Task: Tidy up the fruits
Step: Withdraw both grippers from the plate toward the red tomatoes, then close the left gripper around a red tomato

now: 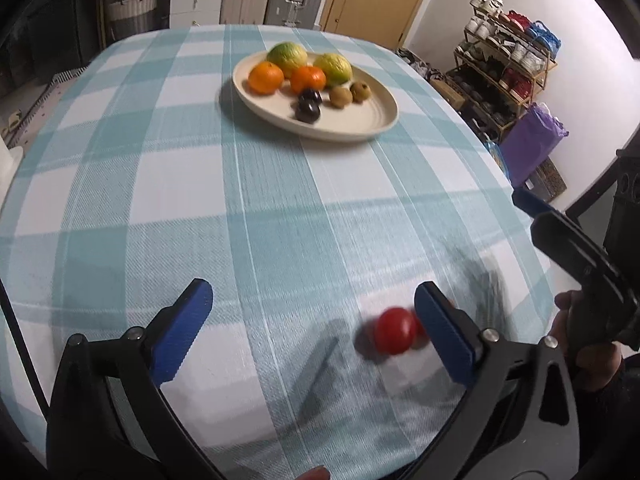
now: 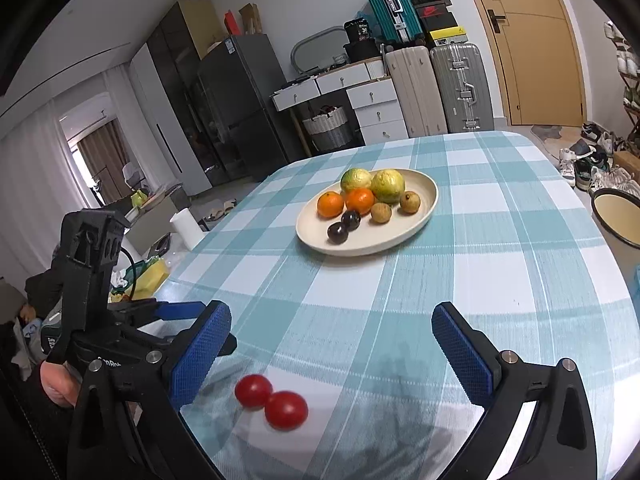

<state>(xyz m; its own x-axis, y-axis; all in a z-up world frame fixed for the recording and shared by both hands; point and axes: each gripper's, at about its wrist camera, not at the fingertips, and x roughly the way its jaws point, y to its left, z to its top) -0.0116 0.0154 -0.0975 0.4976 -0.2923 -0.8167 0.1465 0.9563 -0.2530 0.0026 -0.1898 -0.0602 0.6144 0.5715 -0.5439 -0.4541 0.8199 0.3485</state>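
Two red tomatoes (image 2: pixel 272 399) lie side by side on the checked tablecloth near the front edge. In the left wrist view one tomato (image 1: pixel 394 330) shows, blurred, just inside the right finger, the other mostly hidden behind it. My left gripper (image 1: pixel 314 330) is open and empty above the cloth. My right gripper (image 2: pixel 332 352) is open and empty, with the tomatoes low between its fingers, nearer the left one. A cream oval plate (image 1: pixel 360 126) (image 2: pixel 416 228) farther back holds two green-yellow fruits, two oranges, two dark plums and two brown kiwis.
The table (image 2: pixel 500 240) is covered in a teal and white check cloth. A round cream bowl (image 2: pixel 620 216) sits off the table's right edge. A shoe rack (image 1: pixel 504 64) and purple bag (image 1: pixel 532 144) stand on the right. Suitcases and drawers line the back wall.
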